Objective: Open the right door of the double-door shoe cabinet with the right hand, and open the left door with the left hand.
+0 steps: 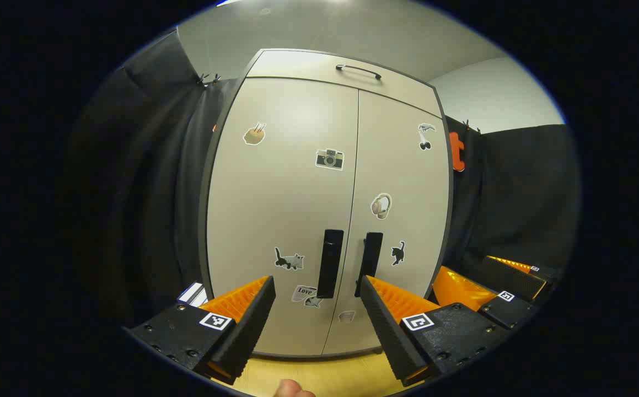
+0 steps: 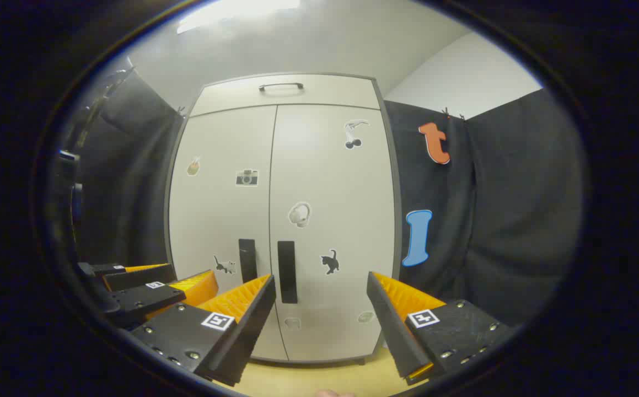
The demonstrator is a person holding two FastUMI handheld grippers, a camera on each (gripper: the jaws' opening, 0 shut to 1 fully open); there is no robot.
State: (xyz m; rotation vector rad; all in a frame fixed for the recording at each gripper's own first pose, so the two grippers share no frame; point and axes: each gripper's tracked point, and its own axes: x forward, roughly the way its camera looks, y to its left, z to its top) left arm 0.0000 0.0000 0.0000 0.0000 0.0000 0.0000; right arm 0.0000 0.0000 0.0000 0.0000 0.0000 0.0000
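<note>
Black cloth is flanking the shoe cabinet (image 1: 297, 220), its base partly hidden by left tongs (image 1: 317, 292) and right tongs (image 2: 319, 289), both gaping wide, holding nothing; doors are sitting closed.

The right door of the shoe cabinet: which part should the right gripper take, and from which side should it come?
Take the right door's handle, the dark upright bar beside the centre seam. Come straight from the front with the open right gripper, one finger at each side of the bar. The bar is narrow and vertical, so this probably suits it.
</note>
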